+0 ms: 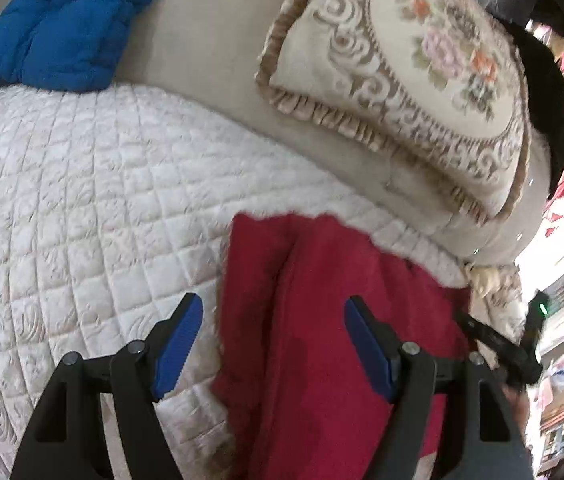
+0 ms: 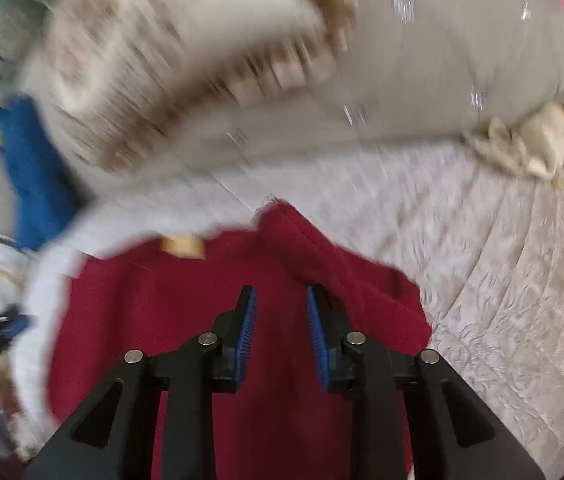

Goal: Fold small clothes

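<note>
A dark red garment (image 1: 322, 320) lies on the white quilted cover (image 1: 82, 200) of a sofa seat. My left gripper (image 1: 274, 312) is wide open above the garment's left edge, holding nothing. In the right wrist view the same red garment (image 2: 170, 304) shows a yellow label (image 2: 182, 246) at its far edge and a raised fold on the right. My right gripper (image 2: 282, 300) hovers over the garment's middle, its jaws partly open with nothing between them. The right wrist view is blurred by motion. The other gripper (image 1: 522, 344) shows at the right of the left wrist view.
An embroidered floral cushion (image 1: 422, 80) leans on the beige sofa back (image 1: 210, 40). A blue padded jacket (image 1: 62, 20) lies at the back left, also in the right wrist view (image 2: 30, 168). Cream fabric (image 2: 530, 144) is bunched at the seat's right end.
</note>
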A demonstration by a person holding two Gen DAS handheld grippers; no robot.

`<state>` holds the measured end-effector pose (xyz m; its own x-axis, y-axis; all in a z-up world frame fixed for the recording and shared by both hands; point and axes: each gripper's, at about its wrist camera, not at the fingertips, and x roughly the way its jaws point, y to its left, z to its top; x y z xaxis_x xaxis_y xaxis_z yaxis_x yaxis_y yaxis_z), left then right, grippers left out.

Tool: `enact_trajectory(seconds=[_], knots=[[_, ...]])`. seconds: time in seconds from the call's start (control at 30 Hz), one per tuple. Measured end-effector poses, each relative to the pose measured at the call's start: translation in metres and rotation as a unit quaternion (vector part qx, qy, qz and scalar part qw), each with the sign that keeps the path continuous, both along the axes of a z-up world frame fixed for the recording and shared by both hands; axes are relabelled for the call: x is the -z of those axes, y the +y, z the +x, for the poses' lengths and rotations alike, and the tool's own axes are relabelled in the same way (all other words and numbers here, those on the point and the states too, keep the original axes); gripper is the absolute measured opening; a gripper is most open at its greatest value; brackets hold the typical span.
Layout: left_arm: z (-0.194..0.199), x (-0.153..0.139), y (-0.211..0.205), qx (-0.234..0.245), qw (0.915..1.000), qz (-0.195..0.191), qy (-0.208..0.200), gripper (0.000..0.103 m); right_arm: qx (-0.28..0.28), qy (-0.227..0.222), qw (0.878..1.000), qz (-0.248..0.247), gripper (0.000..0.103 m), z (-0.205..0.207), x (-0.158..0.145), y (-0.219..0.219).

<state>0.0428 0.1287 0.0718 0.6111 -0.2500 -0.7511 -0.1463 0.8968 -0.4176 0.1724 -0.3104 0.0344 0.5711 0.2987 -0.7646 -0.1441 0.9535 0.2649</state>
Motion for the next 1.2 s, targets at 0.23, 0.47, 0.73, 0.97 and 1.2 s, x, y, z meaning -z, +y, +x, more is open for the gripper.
enact_trajectory(seconds=[0.23, 0.47, 0.73, 0.97, 1.2], knots=[[-0.023, -0.001, 0.005, 0.039, 0.9992, 0.011, 0.008, 0.077, -0.014, -0.023, 0.999, 0.032, 0.007, 0.001, -0.036, 0.042], [-0.047, 0.007, -0.021, 0.099, 0.9941, 0.039, 0.017, 0.077, -0.211, 0.029, 0.974, 0.083, 0.009, -0.003, -0.04, 0.201], [-0.045, 0.029, -0.028, 0.122, 0.9898, 0.064, 0.038, 0.069, -0.228, 0.086, 0.969, -0.03, 0.004, 0.017, 0.013, 0.292], [-0.042, 0.023, -0.007, 0.092, 0.995, 0.03, 0.024, 0.061, -0.231, 0.033, 0.971, 0.042, 0.0, 0.028, -0.006, 0.309], [-0.045, 0.023, -0.009, 0.106, 0.9932, 0.043, 0.022, 0.061, -0.213, 0.026, 0.976, 0.019, 0.004, 0.012, -0.009, 0.294]])
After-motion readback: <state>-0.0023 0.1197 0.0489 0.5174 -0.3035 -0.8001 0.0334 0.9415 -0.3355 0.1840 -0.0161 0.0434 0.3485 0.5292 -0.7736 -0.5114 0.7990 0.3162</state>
